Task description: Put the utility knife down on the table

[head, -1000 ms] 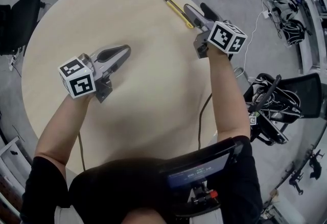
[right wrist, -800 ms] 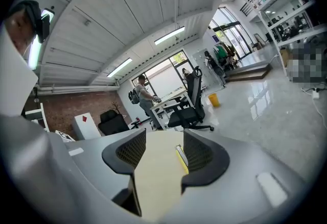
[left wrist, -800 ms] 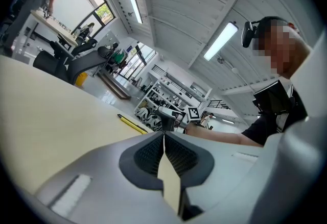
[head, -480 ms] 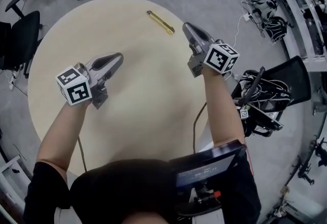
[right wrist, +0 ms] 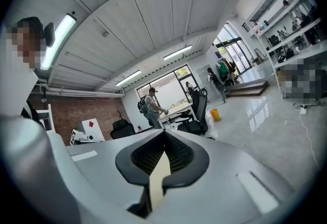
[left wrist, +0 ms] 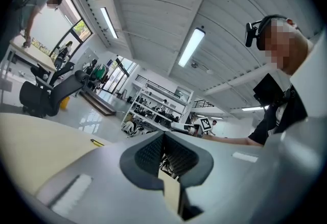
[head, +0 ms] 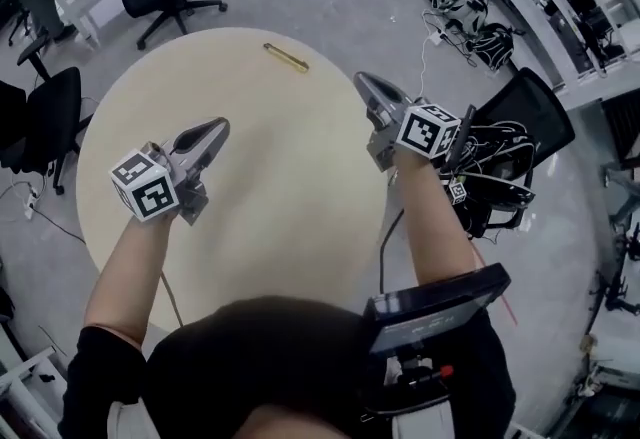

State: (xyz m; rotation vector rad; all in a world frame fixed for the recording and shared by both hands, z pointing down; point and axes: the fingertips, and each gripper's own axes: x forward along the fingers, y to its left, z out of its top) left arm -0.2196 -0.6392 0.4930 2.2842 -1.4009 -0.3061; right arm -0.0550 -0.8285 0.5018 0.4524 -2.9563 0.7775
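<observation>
In the head view, the slim yellow utility knife (head: 286, 58) lies flat near the far edge of the round beige tabletop (head: 280, 227), well apart from both grippers. The left gripper (head: 217, 128) is above the left part and the right gripper (head: 361, 83) above the right edge. The knife's blade end is too small to make out.

In the left gripper view, the fingers (left wrist: 147, 154) are clenched together on nothing. The knife (left wrist: 97, 142) is only a yellow sliver to their left.

In the right gripper view, the fingers (right wrist: 148, 155) have just been closing and now meet, with nothing between them.
</observation>
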